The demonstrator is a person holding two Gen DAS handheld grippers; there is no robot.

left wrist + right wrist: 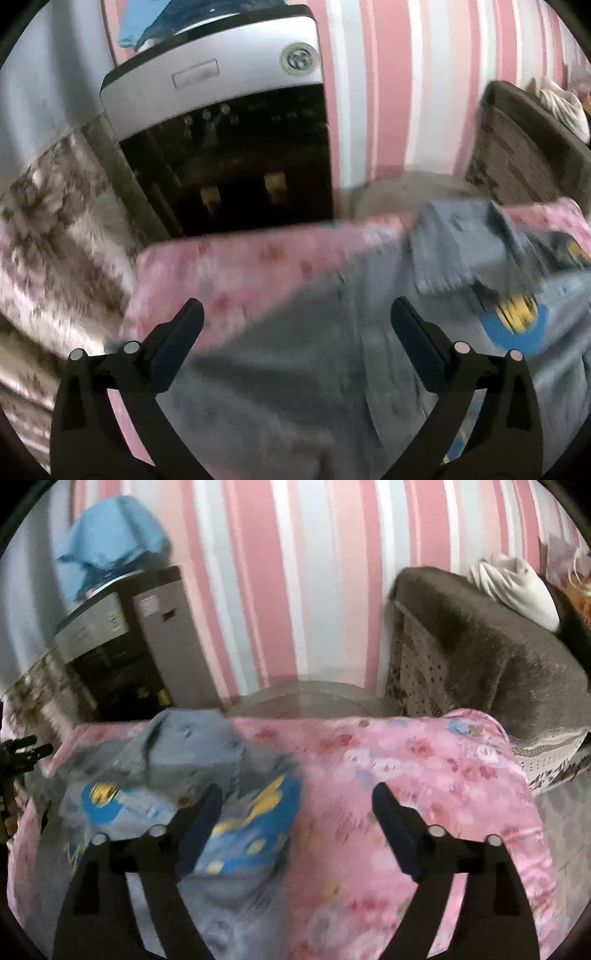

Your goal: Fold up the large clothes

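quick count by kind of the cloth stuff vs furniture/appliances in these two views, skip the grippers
Clothes and cloths: 4 - grey shirt, pink floral cover, blue cloth, white bundle
Seats: 2 - brown armchair, patterned sofa
Appliances: 1 - water dispenser
Total: 7

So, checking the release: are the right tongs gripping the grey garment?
No, the right tongs stand wide open above the grey garment, nothing pinched between them.
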